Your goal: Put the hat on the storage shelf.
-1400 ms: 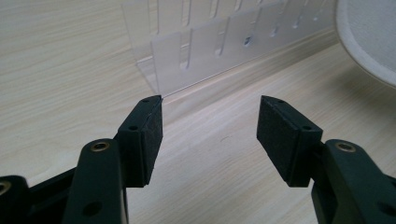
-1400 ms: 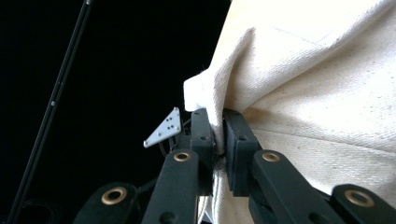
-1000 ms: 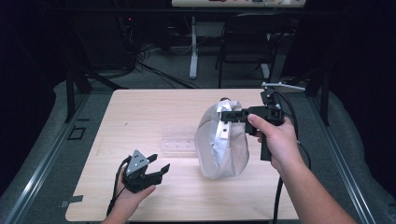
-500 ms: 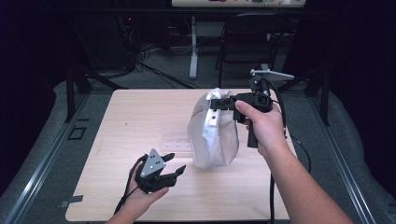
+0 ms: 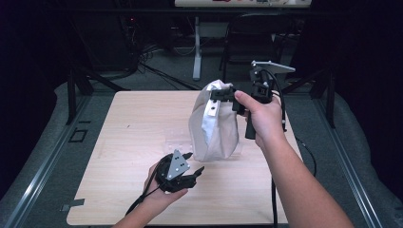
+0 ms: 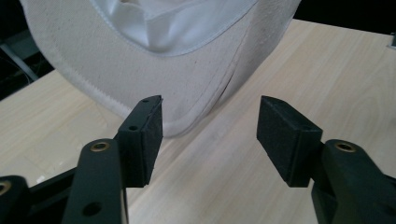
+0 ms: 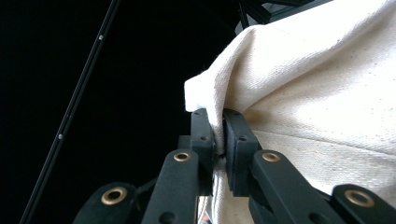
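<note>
the right gripper (image 5: 223,93) pinches the top of the white cloth bag (image 5: 214,128); the left gripper (image 6: 210,135) has just been closing, jaws apart, nothing between them

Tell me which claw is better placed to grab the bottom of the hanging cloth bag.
Probably left: the left claw is open, aimed at the cloth bag's lower edge. The right claw is shut on its top.

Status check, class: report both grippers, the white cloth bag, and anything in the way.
Right gripper shut on white cloth bag, hanging over the table. Left gripper open, jaws just closing slightly, nothing between them, aimed at the bag's lower edge. Clear plastic piece lies beside the bag.
</note>
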Demonstrator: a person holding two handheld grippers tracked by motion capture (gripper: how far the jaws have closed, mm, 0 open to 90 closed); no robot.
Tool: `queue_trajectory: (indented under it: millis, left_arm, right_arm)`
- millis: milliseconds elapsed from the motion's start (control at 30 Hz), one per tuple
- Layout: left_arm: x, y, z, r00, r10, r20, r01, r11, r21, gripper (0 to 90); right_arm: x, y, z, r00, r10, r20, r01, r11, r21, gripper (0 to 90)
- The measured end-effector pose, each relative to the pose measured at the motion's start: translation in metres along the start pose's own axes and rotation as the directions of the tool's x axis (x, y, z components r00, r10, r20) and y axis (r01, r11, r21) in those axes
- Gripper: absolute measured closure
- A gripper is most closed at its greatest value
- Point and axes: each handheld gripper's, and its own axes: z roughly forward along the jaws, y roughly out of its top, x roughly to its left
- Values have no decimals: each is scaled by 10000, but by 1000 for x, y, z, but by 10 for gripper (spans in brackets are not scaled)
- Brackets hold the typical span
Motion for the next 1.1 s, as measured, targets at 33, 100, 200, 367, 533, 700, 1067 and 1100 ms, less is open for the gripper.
queue_trajectory:
  millis: [33,100,200,367,533,700,1067,1100]
  left_arm:
    - [0,2,3,10000,52,-72,-52,10000,66,450]
    - [0,6,7,9984,267,-508,-259,9995,166,484]
    - [1,11,11,9971,401,-650,-378,9986,357,548]
    - [2,18,16,9943,580,-891,-533,9971,543,605]
    - [3,24,20,9948,673,-769,-630,9964,573,640]
    - [11,29,24,9963,549,-665,-511,9971,568,743]
    - [38,36,26,9993,-18,-379,35,9990,449,803]
    - [40,36,27,9995,-149,-279,162,9988,454,806]
  right_arm:
    - [0,1,0,10000,36,15,-36,10000,-53,838]
    - [-1,3,0,10000,62,39,-62,10000,-72,838]
    - [-2,4,-1,9999,121,49,-120,9998,-144,838]
    - [-3,7,-2,9997,220,85,-218,9994,-282,838]
    - [-4,12,-2,9994,323,127,-317,9984,-473,838]
    - [-3,17,-1,9990,390,207,-376,9973,-625,838]
    - [-4,26,9,9974,535,491,-490,9948,-896,838]
    - [-4,27,10,9973,510,536,-462,9951,-876,838]
